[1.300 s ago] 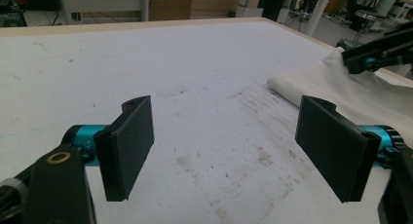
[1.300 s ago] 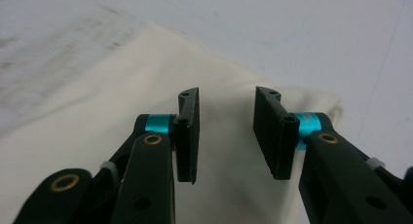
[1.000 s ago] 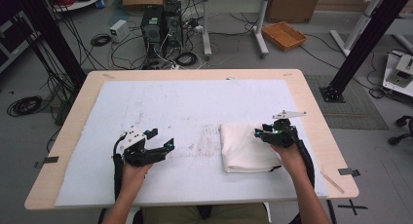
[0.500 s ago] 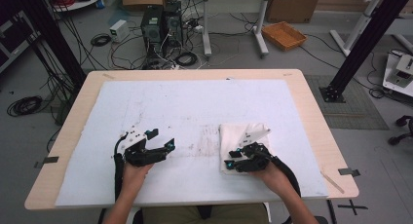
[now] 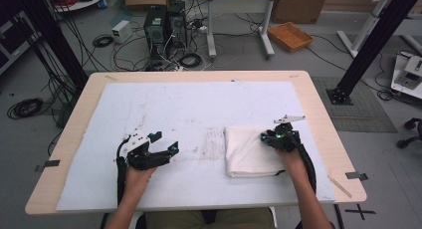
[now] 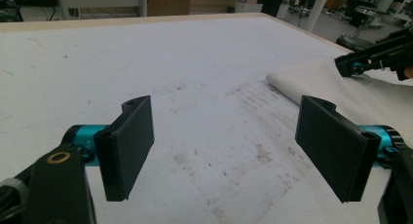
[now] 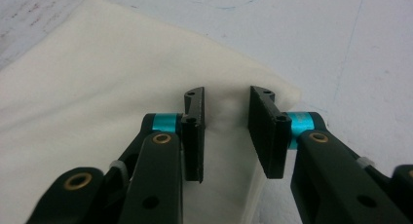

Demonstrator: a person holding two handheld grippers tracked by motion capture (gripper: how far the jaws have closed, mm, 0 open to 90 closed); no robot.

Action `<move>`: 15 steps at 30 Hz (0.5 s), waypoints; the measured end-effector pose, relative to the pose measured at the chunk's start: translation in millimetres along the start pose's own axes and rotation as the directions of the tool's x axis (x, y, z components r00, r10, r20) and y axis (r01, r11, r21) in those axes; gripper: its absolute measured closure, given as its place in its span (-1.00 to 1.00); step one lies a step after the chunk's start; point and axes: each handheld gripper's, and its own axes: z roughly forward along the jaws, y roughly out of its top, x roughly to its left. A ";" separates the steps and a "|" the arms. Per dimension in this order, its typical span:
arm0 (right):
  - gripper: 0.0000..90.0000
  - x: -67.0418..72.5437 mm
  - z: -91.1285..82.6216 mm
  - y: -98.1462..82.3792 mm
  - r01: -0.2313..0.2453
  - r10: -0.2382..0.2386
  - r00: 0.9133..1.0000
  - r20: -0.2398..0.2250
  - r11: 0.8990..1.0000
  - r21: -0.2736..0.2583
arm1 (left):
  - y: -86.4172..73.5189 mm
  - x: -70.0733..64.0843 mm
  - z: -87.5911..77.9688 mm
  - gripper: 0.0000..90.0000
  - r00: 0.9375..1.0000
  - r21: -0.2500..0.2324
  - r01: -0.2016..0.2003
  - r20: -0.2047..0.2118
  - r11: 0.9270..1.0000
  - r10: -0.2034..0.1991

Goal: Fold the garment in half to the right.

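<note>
Overhead, in the high view, a wooden table (image 5: 318,119) bears a scuffed white mat (image 5: 164,109), and both forearms enter from the bottom edge. The left hand (image 5: 135,175) grips the left gripper (image 5: 166,152) low over bare mat, jaws pointing right and set wide apart, holding nothing. The right hand (image 5: 292,157) holds the right gripper (image 5: 266,138) at the far right corner of a folded cream-white cloth (image 5: 246,152), which lies flat on the right half of the mat; the jaw tips are too small here to read.

Next, the left gripper view: the left gripper (image 6: 224,141) has its two black pads spread broadly over stained mat (image 6: 146,63), with nothing between them. The cloth (image 6: 331,83) lies ahead to the right, and the other gripper (image 6: 377,56) is cut off by the frame's right edge.

Last, the right gripper view: the right gripper (image 7: 225,109) points down at the cloth (image 7: 97,87) beside its corner, jaws narrowly parted with a small raised pucker of fabric between them. Whether the pads actually pinch that fabric is, perhaps, doubtful; a gap shows on either side.
</note>
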 end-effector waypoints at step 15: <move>-0.55 -24.4 -62.0 -34.4 0.100 -0.129 0.988 -0.090 0.955 -0.280 | 3.8 5.1 -4.6 -0.58 0.998 -0.044 -0.056 0.017 0.997 0.057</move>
